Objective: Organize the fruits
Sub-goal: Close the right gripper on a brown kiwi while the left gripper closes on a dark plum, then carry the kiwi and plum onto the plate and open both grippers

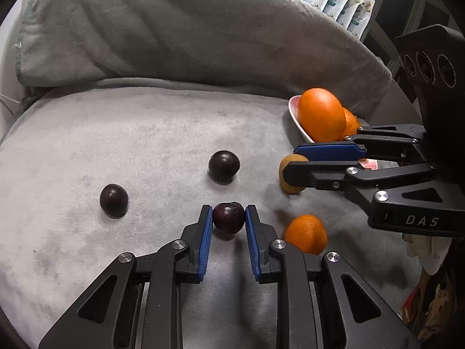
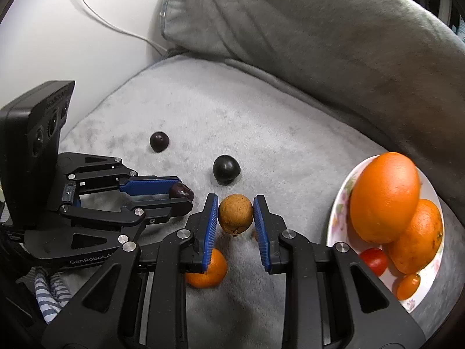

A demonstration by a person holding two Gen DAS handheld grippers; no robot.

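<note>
The left tool [image 1: 228, 221] is pinching a dark plum [image 1: 228, 217] across its middle, the fruit sitting at the fingertips on the grey cushion [image 1: 145, 133]. Two more plums are lying ahead of this tool: one ahead and to its left [image 1: 114, 200], another straight ahead [image 1: 224, 166]. The plum appears smooth, light and easily bruised, so gripping across the widest part is advisable. A small orange [image 1: 305, 234] is resting just right of this tool. The right tool [image 2: 236, 215] is clamping a dull brownish-yellow round fruit [image 2: 235, 214] by its sides, seemingly clear of the cushion. Its rough skin should resist slipping. The plate [image 2: 343, 192], carrying large oranges [image 2: 385, 197], is sitting to the right of the tool.
</note>
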